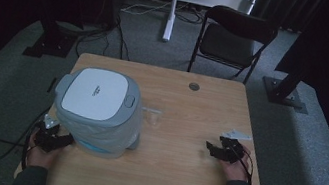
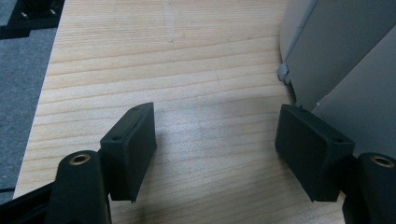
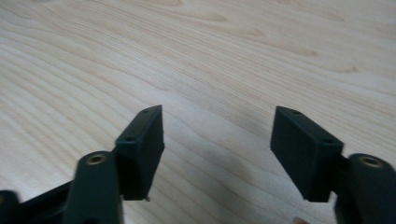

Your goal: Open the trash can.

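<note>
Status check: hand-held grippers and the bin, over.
Left hand-held gripper open beside bin. Right hand-held gripper open, empty. Bin lid shut. Small clear cup right of bin.

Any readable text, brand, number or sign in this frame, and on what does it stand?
Small dark marking in the middle of the white lid of the grey bin: too small and blurred to read in the high view.
Wooden table, left tongs, right tongs: no text on them.
Folding chair behind the table: no text to be seen.
</note>
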`<state>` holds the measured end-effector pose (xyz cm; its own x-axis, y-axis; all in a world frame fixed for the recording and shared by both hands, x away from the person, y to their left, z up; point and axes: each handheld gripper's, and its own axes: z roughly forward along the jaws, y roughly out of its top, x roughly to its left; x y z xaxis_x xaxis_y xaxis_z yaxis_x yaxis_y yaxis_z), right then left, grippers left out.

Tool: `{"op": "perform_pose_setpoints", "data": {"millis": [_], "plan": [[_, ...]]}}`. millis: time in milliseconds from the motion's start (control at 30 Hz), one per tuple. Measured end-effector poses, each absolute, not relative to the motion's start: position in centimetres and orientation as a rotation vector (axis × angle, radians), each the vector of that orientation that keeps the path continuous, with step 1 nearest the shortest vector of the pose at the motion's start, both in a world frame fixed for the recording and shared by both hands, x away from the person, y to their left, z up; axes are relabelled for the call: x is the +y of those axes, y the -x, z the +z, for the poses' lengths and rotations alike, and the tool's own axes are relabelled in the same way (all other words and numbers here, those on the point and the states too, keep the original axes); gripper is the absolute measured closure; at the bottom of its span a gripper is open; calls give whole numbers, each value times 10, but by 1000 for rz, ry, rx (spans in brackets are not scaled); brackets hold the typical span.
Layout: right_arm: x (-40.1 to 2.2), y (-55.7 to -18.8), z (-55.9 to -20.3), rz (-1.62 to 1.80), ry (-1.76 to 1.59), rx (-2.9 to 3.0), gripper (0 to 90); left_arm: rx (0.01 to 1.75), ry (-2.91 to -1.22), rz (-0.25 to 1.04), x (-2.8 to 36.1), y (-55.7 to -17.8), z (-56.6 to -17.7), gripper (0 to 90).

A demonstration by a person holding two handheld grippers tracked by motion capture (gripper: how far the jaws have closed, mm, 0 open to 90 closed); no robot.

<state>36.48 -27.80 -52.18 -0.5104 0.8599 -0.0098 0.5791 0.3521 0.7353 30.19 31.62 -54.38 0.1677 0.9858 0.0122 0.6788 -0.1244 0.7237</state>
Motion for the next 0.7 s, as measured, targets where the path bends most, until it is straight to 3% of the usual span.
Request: {"op": "perform_pose_setpoints", "data": {"millis": [700], "plan": [[-255,-352,-468,1058,-1140,2223,456,1572,-1867,687,316,-302,-544,296]]}}
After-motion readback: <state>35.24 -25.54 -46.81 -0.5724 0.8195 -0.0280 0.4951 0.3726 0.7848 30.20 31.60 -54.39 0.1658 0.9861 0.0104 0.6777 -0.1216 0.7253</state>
